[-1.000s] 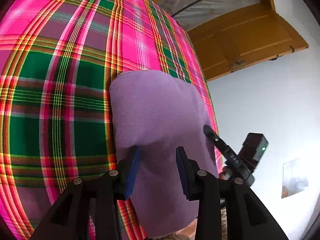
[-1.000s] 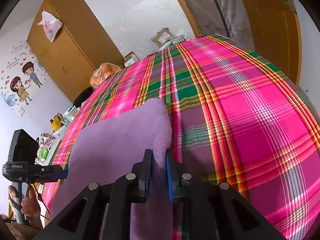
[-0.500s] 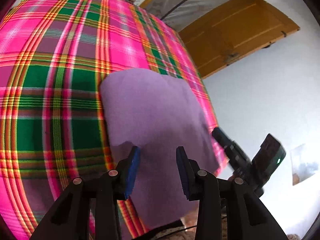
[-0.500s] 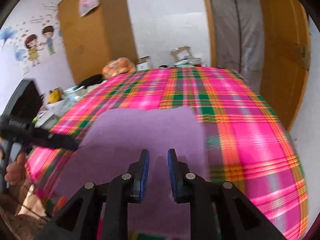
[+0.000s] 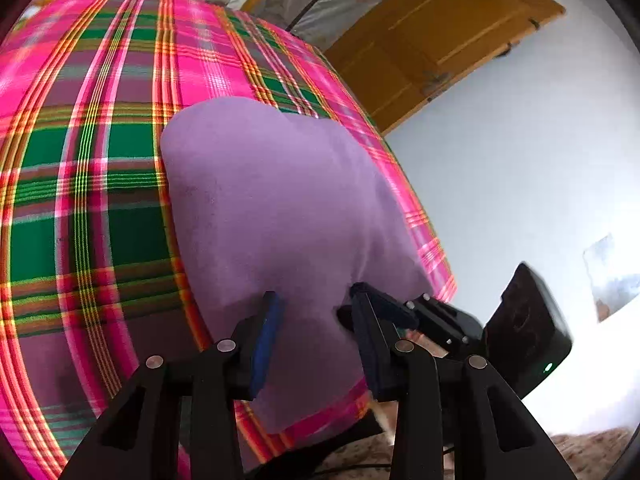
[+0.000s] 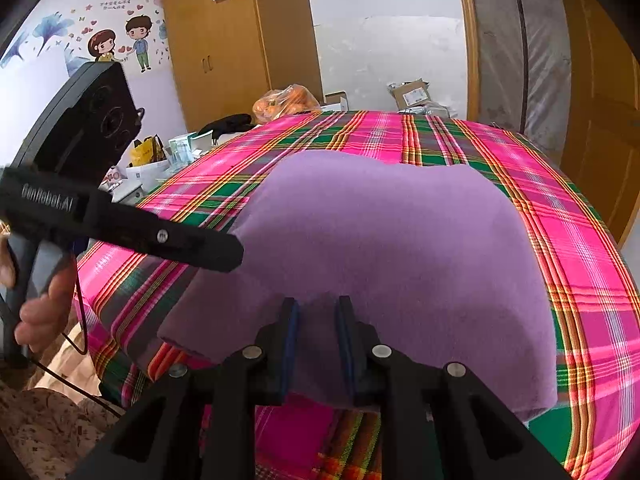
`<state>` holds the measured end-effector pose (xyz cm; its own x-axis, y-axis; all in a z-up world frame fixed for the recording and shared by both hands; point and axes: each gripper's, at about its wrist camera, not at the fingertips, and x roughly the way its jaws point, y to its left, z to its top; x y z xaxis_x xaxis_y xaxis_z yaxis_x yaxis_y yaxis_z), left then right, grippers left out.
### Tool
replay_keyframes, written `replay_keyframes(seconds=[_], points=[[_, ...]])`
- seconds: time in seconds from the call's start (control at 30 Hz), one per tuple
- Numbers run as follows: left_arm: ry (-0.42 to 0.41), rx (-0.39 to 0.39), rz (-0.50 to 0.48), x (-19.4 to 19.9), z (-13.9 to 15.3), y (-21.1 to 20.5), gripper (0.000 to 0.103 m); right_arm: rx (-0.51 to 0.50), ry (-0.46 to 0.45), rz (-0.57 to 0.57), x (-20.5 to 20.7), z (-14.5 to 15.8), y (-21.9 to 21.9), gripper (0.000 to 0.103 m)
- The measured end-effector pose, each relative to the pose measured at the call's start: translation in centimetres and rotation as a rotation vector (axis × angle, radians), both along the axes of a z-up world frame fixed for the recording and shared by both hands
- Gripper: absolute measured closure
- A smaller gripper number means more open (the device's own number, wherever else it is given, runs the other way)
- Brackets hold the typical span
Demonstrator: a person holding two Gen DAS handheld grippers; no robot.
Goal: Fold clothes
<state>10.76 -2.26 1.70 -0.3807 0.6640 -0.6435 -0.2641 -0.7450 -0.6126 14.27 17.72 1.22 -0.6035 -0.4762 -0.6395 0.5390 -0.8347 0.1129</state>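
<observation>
The purple garment [image 6: 384,248] is seen lying flat on the plaid-covered bed [image 6: 580,240], both the left tool [image 5: 316,320] and right tool [image 6: 316,316] held parted and empty above its near edge.

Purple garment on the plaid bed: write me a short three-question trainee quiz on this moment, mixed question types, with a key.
1. True or false: the right tongs are clamped on the purple garment.
2. Multiple choice: the purple garment lies on (a) a bare wooden floor, (b) a pink and green plaid sheet, (c) a white towel.
3. Short answer: in the right wrist view, what black thing reaches in from the left over the sheet's near edge?

Key
1. False. Its jaws stand apart above the cloth with nothing between them; the left tongs are open too.
2. b
3. The left tongs, held in a hand.
</observation>
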Motion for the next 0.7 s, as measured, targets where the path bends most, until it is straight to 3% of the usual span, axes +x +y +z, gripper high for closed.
replay_keyframes(seconds=[0.13,0.33,0.43,0.57,0.7], points=[[0.036,-0.037,-0.014,0.4,-0.3,0.1,0.065,-0.009,0.004,-0.004,-0.1,-0.2,-0.2,0.083],[0.019,-0.059,-0.001,-0.1,0.1,0.1,0.064,0.056,0.024,-0.017,-0.2,1.2,-0.2,0.084],[0.036,-0.049,0.01,0.0,1.0,0.1,0.064,0.049,0.077,-0.098,-0.5,2.5,1.5,0.084],[0.058,-0.041,-0.022,0.3,1.0,0.6,0.064,0.062,0.04,-0.217,-1.9,1.8,3.9,0.083],[0.072,-0.054,-0.042,0.8,0.8,0.5,0.064,0.055,0.039,-0.232,-1.8,0.3,4.9,0.083]])
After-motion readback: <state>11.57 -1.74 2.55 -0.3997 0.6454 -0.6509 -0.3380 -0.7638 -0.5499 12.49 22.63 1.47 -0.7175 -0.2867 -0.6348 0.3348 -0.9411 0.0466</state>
